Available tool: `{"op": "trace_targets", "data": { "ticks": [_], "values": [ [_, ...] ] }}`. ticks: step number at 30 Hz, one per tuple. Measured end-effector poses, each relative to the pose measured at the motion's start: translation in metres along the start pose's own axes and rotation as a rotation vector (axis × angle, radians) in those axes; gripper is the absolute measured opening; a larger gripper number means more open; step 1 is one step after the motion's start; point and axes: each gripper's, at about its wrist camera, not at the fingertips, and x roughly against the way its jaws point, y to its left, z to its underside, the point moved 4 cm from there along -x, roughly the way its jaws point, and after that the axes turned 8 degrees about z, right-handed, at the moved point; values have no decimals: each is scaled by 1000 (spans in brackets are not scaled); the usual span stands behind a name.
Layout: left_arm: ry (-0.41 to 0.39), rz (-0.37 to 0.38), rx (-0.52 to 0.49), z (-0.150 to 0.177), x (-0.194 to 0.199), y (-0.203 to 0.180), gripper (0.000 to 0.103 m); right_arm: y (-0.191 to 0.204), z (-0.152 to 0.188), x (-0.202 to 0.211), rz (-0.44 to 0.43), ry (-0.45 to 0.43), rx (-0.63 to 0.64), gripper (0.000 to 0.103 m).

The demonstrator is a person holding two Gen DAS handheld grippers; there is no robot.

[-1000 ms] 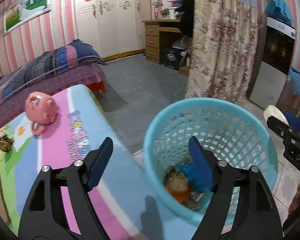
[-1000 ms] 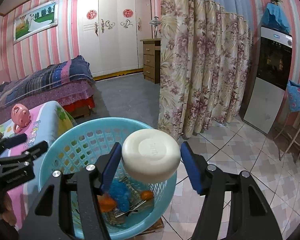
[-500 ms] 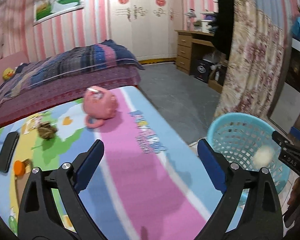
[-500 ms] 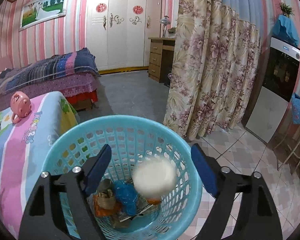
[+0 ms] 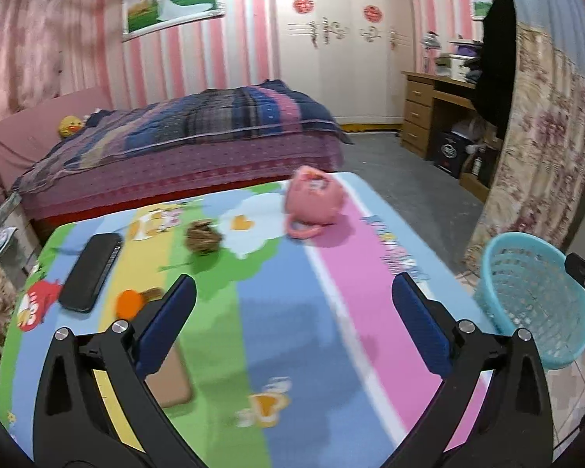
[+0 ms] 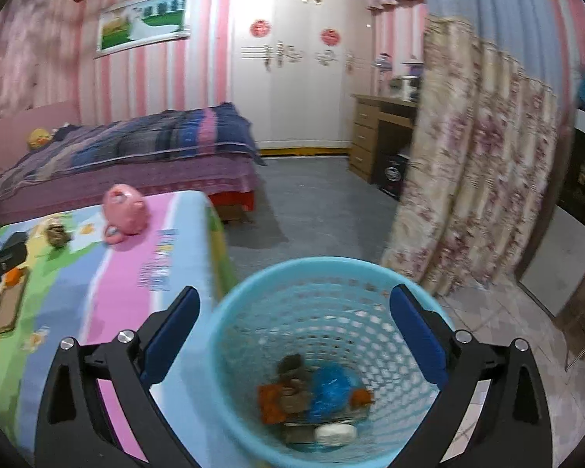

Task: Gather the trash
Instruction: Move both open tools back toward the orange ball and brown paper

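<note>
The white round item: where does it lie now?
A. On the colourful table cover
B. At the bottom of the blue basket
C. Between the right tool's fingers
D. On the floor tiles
B: the white round item lies inside the blue basket, beside other trash.

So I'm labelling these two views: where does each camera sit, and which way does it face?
Left wrist: on the left tool, facing the striped table and bed; its own open fingers show.
Right wrist: on the right tool, looking down into the blue basket; open fingers show.
Shared: basket, table, pink toy.
</note>
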Motion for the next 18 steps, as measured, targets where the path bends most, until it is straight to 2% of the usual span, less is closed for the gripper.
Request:
{"op": "trace_targets", "data": {
  "ticks": [6,13,18],
  "values": [
    [3,-49,44,9,-3,40,97,54,-3,2,-67,1,33,96],
    [22,-101,120,15,-12,90,97,102,-3,-1,-98,5,72,96],
    [38,-136,140,18,-18,119,97,136,-16,0,-134,-8,108,96]
  ]
}}
